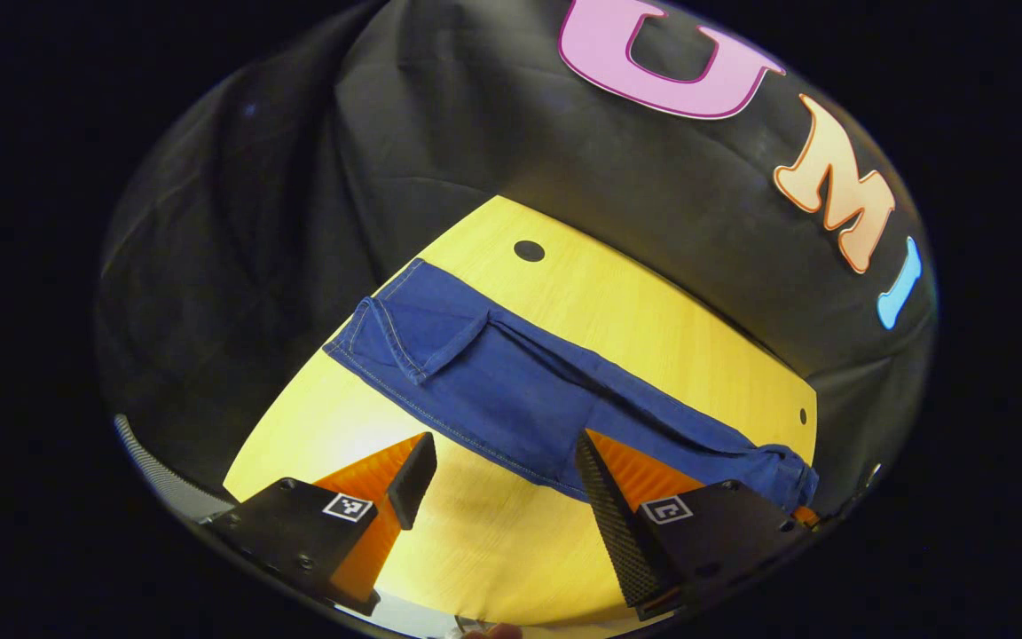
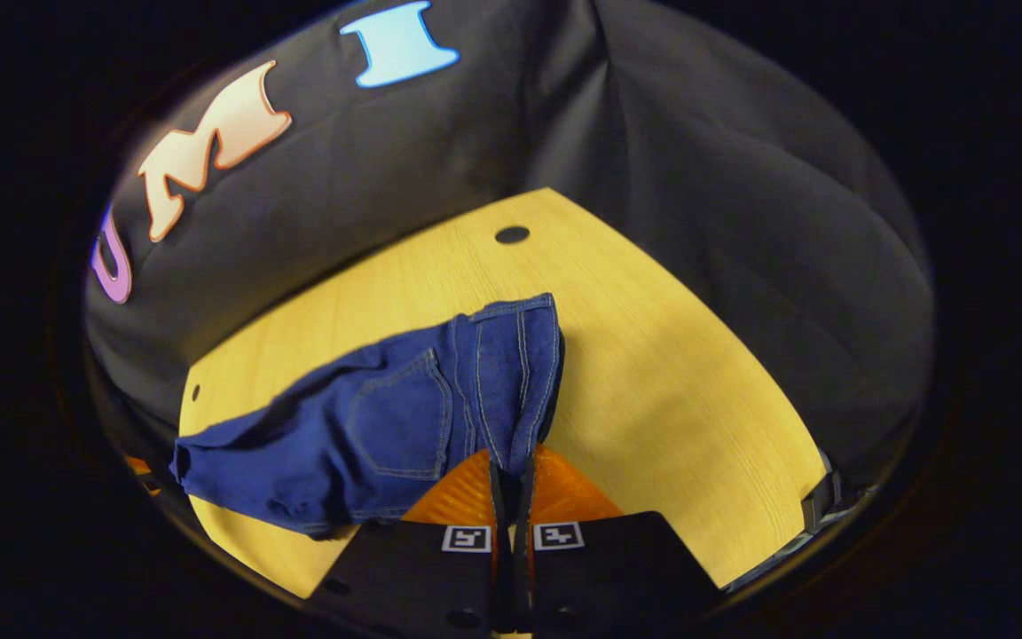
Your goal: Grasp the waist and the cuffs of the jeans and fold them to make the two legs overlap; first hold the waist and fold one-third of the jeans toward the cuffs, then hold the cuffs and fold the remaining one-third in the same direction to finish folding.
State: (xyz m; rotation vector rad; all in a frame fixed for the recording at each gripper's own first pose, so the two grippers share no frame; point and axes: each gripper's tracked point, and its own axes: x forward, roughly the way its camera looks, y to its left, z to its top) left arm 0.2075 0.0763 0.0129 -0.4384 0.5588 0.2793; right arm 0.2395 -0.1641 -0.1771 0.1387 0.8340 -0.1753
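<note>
1. Jeans (image 1: pixel 511 390) lie as a long strip across the middle of the wooden surface (image 1: pixel 653 328), the legs already lying one on the other; in the right gripper view they run from the centre of the frame to the lower left (image 2: pixel 369 426).
2. Left tool (image 1: pixel 504 475) is released, its fingers spread wide at the bottom of its view, hovering just short of the strip's near edge; one finger (image 1: pixel 604 497) overlaps the hem of the cloth in the frame, though contact cannot be told.
3. Right tool (image 2: pixel 511 479) is clenched on a fold of denim at the bottom centre of its view, at the end with the pocket, which looks like the waist.
4. Judged from this, the leg-overlap fold is done and the waist fold toward the cuffs is being set up, with only one side of the waist gripped.
5. Next move calls for the left tool to close on cloth, then both to lift and carry the waist a third of the way along the strip.
6. Bunched cloth at the lower right of the left gripper view sits near the surface's edge and could slip off.
7. Open wood lies on both sides of the strip, with two dark holes (image 1: pixel 529 251) toward the upper part of the surface, so there is room to move.
</note>
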